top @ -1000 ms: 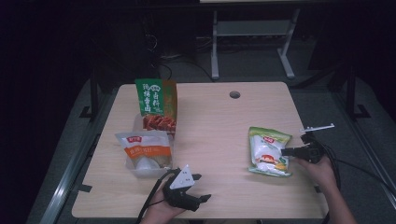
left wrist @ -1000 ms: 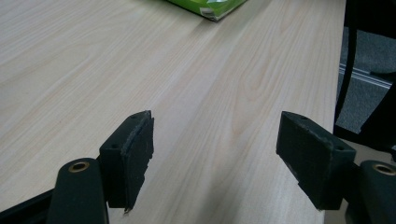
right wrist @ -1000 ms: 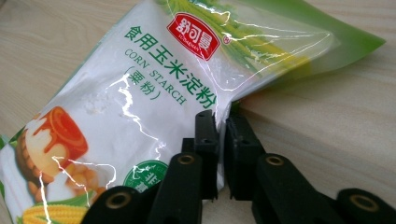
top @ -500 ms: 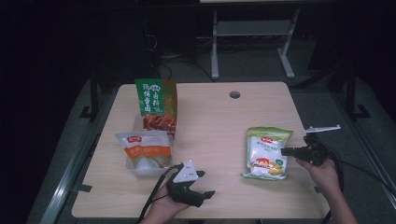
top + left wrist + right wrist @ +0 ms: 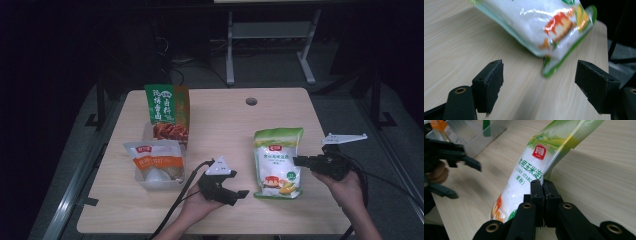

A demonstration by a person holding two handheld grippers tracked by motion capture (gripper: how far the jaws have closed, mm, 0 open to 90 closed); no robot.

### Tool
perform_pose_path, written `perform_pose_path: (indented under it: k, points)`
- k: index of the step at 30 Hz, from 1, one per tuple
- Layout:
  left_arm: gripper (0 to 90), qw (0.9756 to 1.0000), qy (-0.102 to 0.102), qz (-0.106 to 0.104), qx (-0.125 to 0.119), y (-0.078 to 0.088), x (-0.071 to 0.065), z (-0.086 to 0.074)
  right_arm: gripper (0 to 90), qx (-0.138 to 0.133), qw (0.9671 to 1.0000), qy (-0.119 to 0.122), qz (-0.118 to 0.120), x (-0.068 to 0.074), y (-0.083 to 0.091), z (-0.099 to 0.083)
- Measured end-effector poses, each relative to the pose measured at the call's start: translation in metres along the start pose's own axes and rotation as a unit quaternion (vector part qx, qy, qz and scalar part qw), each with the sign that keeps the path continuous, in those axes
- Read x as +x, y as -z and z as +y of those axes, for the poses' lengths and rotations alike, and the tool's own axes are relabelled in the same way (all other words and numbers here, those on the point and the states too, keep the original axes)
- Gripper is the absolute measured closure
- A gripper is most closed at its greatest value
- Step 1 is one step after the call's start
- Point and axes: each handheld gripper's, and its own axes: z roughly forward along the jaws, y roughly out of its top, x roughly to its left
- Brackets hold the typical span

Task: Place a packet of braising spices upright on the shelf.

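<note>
The corn starch bag [image 5: 278, 161] is tilted up off the table [image 5: 235, 125] at its right side edge, pinched there by the right gripper [image 5: 298, 161], whose jaws are pressed together on the seam. Its lower end is low, near the table's front right. The left gripper [image 5: 239, 186] lies just left of it, jaws spread, having just been opening with nothing between them. Bare wood lies behind; the green sauce packet [image 5: 167, 111] and clear tub [image 5: 156, 165] are well apart at left.
</note>
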Motion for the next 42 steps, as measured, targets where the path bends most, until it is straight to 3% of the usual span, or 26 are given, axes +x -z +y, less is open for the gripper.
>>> perform_pose_path:
  k: [3,4,5,8,9,11,12,13,14,18,20,22,23,25,26,28,29,30,31,32,33,34,35,36,37,42]
  points:
    - [22.4,0.9997,0.02,-0.008,0.005,-0.021,0.007,0.003,88.1,-0.005,0.9998,0.018,0.012,0.005,0.0,-0.004]
    - [22.5,0.9997,0.02,-0.008,0.005,-0.021,0.007,0.003,88.1,-0.005,0.9998,0.018,0.012,0.005,0.0,-0.004]
    - [22.5,0.9989,0.041,-0.021,0.002,-0.029,0.01,0.004,88.1,-0.009,0.9996,0.021,0.015,0.006,0.001,-0.006]
    - [23.1,0.9981,0.053,-0.03,-0.001,-0.035,0.014,0.005,88.1,-0.01,0.9994,0.027,0.019,0.006,0.001,-0.007]
    - [23.7,0.9965,0.072,-0.042,-0.005,-0.041,0.016,0.007,88.0,-0.013,0.9992,0.033,0.019,0.008,0.002,-0.008]
    - [24.7,0.9944,0.089,-0.058,-0.004,-0.045,0.021,0.008,88.1,-0.017,0.999,0.033,0.023,0.009,0.002,-0.008]
    - [27.3,0.9944,0.089,-0.058,-0.004,-0.045,0.021,0.008,88.1,-0.017,0.999,0.033,0.023,0.009,0.002,-0.008]
    - [32.3,0.9894,0.112,-0.092,-0.011,-0.046,0.025,0.009,88.1,-0.019,0.9986,0.042,0.027,0.012,0.001,-0.007]
    - [35.5,0.988,0.116,-0.1,-0.02,-0.046,0.026,0.01,88.1,-0.021,0.9983,0.047,0.028,0.014,0.0,-0.006]
    - [51.7,0.9855,0.129,-0.108,-0.023,-0.041,0.029,0.012,88.1,-0.025,0.9976,0.054,0.036,0.021,-0.001,-0.003]
    - [61.4,0.9856,0.126,-0.111,-0.021,-0.04,0.03,0.013,88.2,-0.025,0.9971,0.059,0.041,0.024,-0.003,-0.001]
    - [69.5,0.9797,0.157,-0.12,-0.034,-0.037,0.035,0.012,88.2,-0.025,0.9966,0.063,0.047,0.028,-0.006,0.002]
    - [73.3,0.9788,0.163,-0.118,-0.038,-0.036,0.036,0.011,88.2,-0.024,0.9963,0.067,0.047,0.03,-0.008,0.003]
    - [77.4,0.9788,0.168,-0.108,-0.048,-0.032,0.037,0.012,88.2,-0.025,0.9962,0.07,0.047,0.033,-0.011,0.005]
    - [78.3,0.9809,0.16,-0.1,-0.047,-0.029,0.038,0.013,88.2,-0.026,0.996,0.072,0.047,0.035,-0.012,0.006]
    - [79.7,0.9816,0.16,-0.091,-0.052,-0.027,0.038,0.014,88.2,-0.031,0.9956,0.073,0.05,0.036,-0.015,0.008]
    - [80.1,0.9855,0.145,-0.067,-0.057,-0.019,0.038,0.016,88.2,-0.033,0.9954,0.074,0.051,0.037,-0.016,0.009]
    - [80.4,0.9855,0.145,-0.067,-0.057,-0.019,0.038,0.016,88.1,-0.033,0.9953,0.075,0.052,0.038,-0.018,0.01]
    - [80.7,0.9902,0.122,-0.035,-0.058,-0.011,0.036,0.019,88.1,-0.034,0.9953,0.076,0.05,0.039,-0.02,0.012]
    - [81.0,0.9902,0.122,-0.035,-0.058,-0.011,0.036,0.019,88.1,-0.034,0.9953,0.076,0.05,0.039,-0.02,0.012]
    - [81.2,0.9931,0.101,-0.004,-0.059,-0.003,0.035,0.021,88.0,-0.029,0.995,0.083,0.048,0.041,-0.026,0.014]
    - [81.4,0.9931,0.101,-0.004,-0.059,-0.003,0.035,0.021,87.9,-0.026,0.995,0.084,0.047,0.042,-0.029,0.015]
    - [81.6,0.9951,0.077,0.028,-0.056,0.006,0.034,0.022,87.8,-0.022,0.9948,0.086,0.05,0.042,-0.034,0.016]
    - [81.7,0.9951,0.077,0.028,-0.056,0.006,0.034,0.022,87.8,-0.022,0.9948,0.086,0.05,0.042,-0.034,0.016]
    - [81.8,0.9957,0.064,0.045,-0.049,0.012,0.034,0.02,87.7,-0.012,0.9945,0.087,0.058,0.043,-0.042,0.017]
    - [82.3,0.9955,0.057,0.056,-0.05,0.019,0.035,0.013,86.6,0.007,0.9938,0.091,0.063,0.046,-0.056,0.018]
